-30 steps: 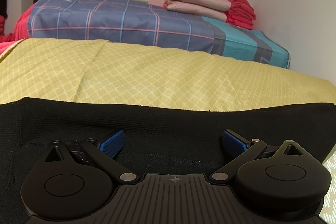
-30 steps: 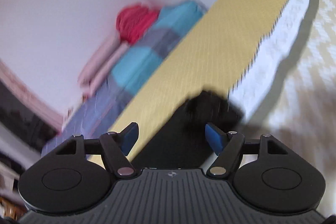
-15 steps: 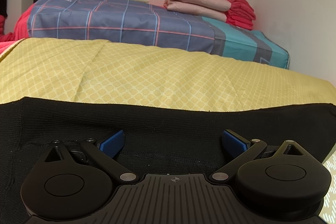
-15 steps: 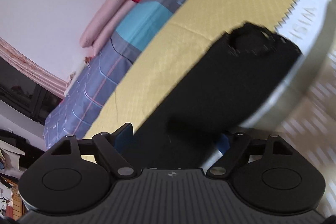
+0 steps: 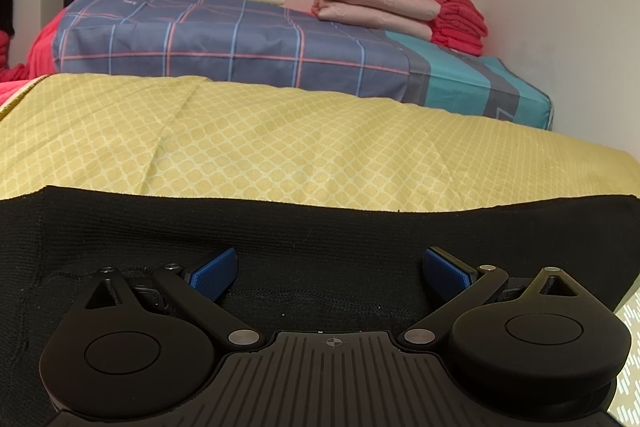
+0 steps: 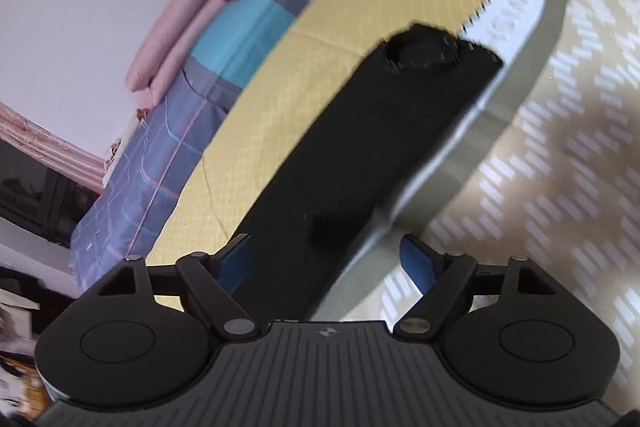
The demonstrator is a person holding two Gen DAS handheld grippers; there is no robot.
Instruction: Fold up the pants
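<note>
Since the earlier frame, only the right wrist view has swung; the left is unchanged. On the yellow bedcover (image 5: 280, 143), the black pants (image 5: 320, 231) lie flat. Left gripper (image 5: 330, 271) and right gripper (image 6: 326, 259) both stand wide apart, gripping nothing.
</note>
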